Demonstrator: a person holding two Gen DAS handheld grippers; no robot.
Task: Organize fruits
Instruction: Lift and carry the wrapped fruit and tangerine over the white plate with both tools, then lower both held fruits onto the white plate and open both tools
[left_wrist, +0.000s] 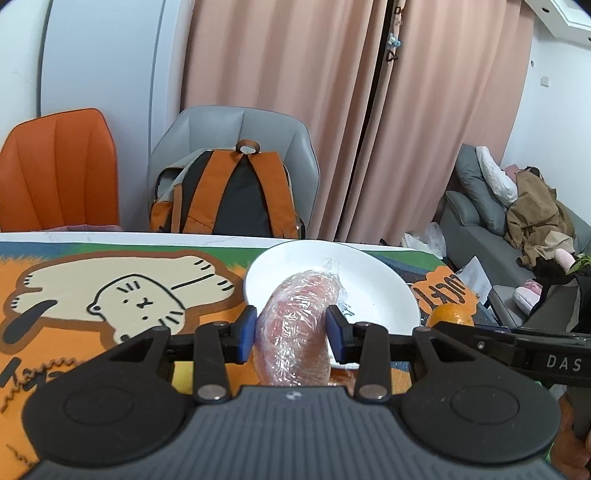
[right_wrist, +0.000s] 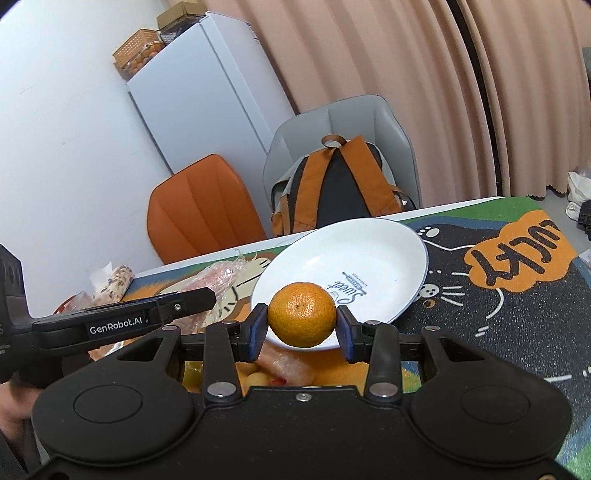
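While both fingers grip fruit, white plate (right_wrist: 388, 258) lies bare near table's edge.

We note a white wall (right_wrist: 66, 122) and full-length pink curtains (left_wrist: 280, 110) behind the table. Against the table's far edge stand an orange chair (left_wrist: 59, 170) and a grey chair (left_wrist: 240, 129) carrying an orange-strapped backpack (left_wrist: 229, 195). A white refrigerator (right_wrist: 207, 96) occupies the corner, baskets on top. A grey sofa (left_wrist: 476, 218) holds heaped clothing.
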